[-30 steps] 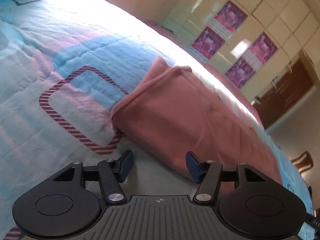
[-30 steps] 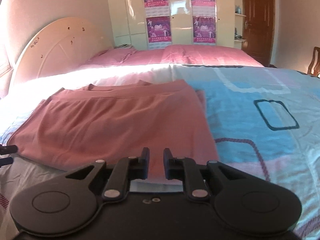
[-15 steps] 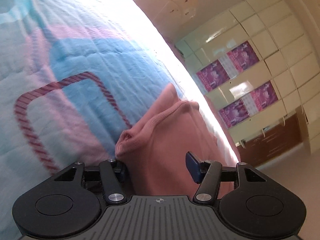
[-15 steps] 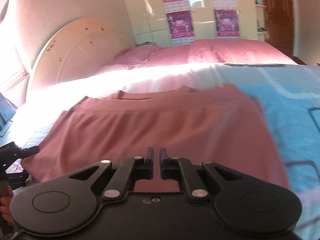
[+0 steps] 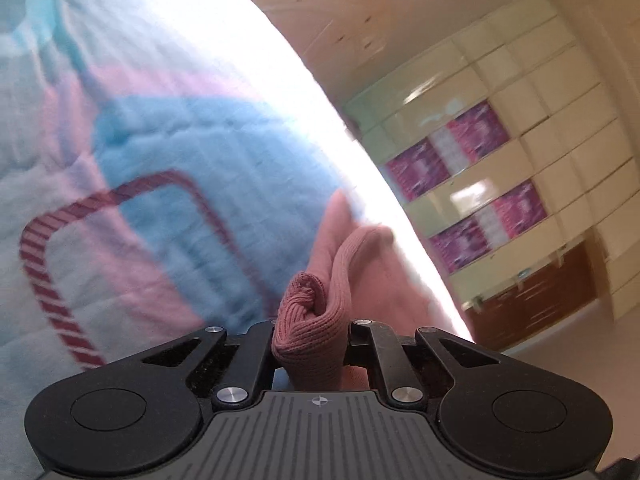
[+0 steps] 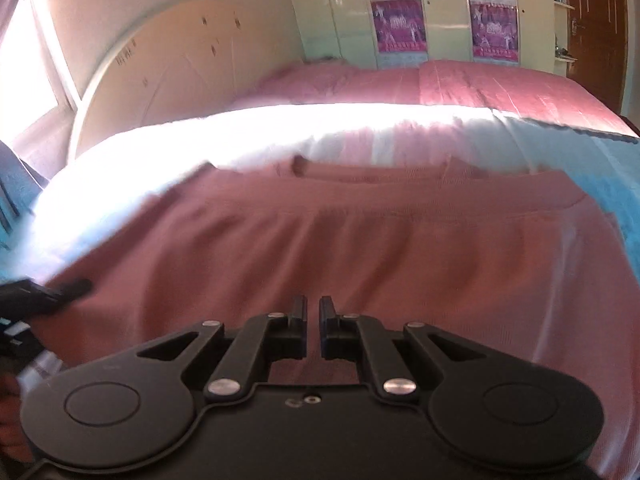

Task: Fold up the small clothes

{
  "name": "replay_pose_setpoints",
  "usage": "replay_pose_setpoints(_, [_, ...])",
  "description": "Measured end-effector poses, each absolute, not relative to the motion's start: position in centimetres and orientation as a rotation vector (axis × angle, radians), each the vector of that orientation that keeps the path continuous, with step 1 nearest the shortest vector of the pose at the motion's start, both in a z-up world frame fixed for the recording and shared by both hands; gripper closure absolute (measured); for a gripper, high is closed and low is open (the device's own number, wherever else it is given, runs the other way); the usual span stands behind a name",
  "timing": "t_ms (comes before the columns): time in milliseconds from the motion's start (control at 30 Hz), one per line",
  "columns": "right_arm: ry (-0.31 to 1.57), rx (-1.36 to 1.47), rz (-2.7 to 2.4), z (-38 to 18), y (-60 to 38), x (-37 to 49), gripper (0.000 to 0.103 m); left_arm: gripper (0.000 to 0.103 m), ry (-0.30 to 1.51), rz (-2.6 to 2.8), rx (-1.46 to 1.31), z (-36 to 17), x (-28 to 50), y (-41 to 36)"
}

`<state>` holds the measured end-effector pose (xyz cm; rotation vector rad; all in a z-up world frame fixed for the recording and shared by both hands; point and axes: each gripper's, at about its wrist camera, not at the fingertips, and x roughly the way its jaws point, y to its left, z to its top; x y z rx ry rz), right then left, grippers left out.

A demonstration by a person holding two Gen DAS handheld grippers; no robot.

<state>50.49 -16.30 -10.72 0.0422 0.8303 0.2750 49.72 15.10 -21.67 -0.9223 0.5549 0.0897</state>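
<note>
On the bed, seen from the left wrist, the left tongs (image 5: 310, 344) have just been closing and now pinch a bunched corner of the pink garment (image 5: 320, 320); the knit bulges up between the jaws in a thick wad. From there the cloth runs off toward one o'clock, over a quilt (image 5: 160, 152) patterned in blue, pink and a striped red outline. A cupboard wall (image 5: 540, 140) with purple posters (image 5: 468, 184) fills the three o'clock side.

From the right wrist, the garment (image 6: 360, 248) lies spread and mostly flat across the middle, its neckline at twelve o'clock, pillows (image 6: 440, 80) and a round headboard (image 6: 180, 52) beyond. The right tongs (image 6: 313, 316) are drawn almost together, only a thin slit between the tips, just over the near hem; I cannot tell whether any cloth is caught in them. At nine o'clock the other tongs (image 6: 44, 292) show dark and blurred at the garment's left edge.

My worry is the uneven hold: the left side grips a lump, likely several layers, while the right may have nothing. Lifting like that would probably drag one corner up alone, skewing the fold and rumpling the flat part.
</note>
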Motion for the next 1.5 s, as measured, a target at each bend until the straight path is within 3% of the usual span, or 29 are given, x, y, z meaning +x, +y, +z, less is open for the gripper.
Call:
replay_pose_setpoints(200, [0.863, 0.037, 0.266, -11.9, -16.3, 51.0, 0.103, 0.094, 0.557, 0.08, -0.943, -21.3, 51.5, 14.9])
replay_pose_setpoints(433, [0.871, 0.111, 0.294, -12.1, -17.4, 51.6, 0.103, 0.094, 0.527, 0.011, -0.813, -16.3, 53.3, 11.6])
replay_pose_setpoints(533, [0.817, 0.274, 0.276, -10.5, -20.6, 51.1, 0.093, 0.094, 0.543, -0.045, -0.727, -14.1, 54.5, 8.6])
replay_pose_setpoints(833, [0.691, 0.53, 0.097, -8.0, -35.9, 47.3, 0.093, 0.094, 0.569, -0.284, -0.523, -7.4, 56.3, -7.8])
replay_pose_setpoints(1000, [0.693, 0.603, 0.061, -8.4, -41.3, 45.2, 0.093, 0.093, 0.79, -0.419, -0.413, -10.6, 58.4, -19.4])
replay_pose_setpoints(1033, [0.699, 0.621, 0.058, -8.8, -42.1, 44.9, 0.091, 0.087, 0.862, -0.432, -0.367, -11.9, 58.8, -21.5])
replay_pose_setpoints(1100, [0.709, 0.672, 0.079, -9.5, -43.5, 44.7, 0.067, 0.056, 0.871, -0.433, -0.302, -11.9, 58.4, -23.3])
replay_pose_setpoints(1167, [0.72, 0.686, 0.103, -9.7, -43.9, 44.6, 0.047, 0.04, 0.848, -0.496, -0.309, -9.5, 57.7, -22.5])
replay_pose_setpoints(1233, [0.703, 0.673, 0.149, -9.5, -43.9, 44.7, 0.052, 0.04, 0.779, -0.503, -0.325, -6.8, 56.9, -19.9])
replay_pose_setpoints(1267, [0.717, 0.68, 0.177, -9.6, -43.7, 45.1, 0.06, 0.04, 0.729, -0.477, -0.308, -5.6, 56.8, -18.2])
replay_pose_setpoints(1500, [0.843, 0.624, 0.297, -11.4, -40.2, 48.3, 0.062, 0.04, 0.688, -0.167, -0.249, -6.1, 62.5, -7.6])
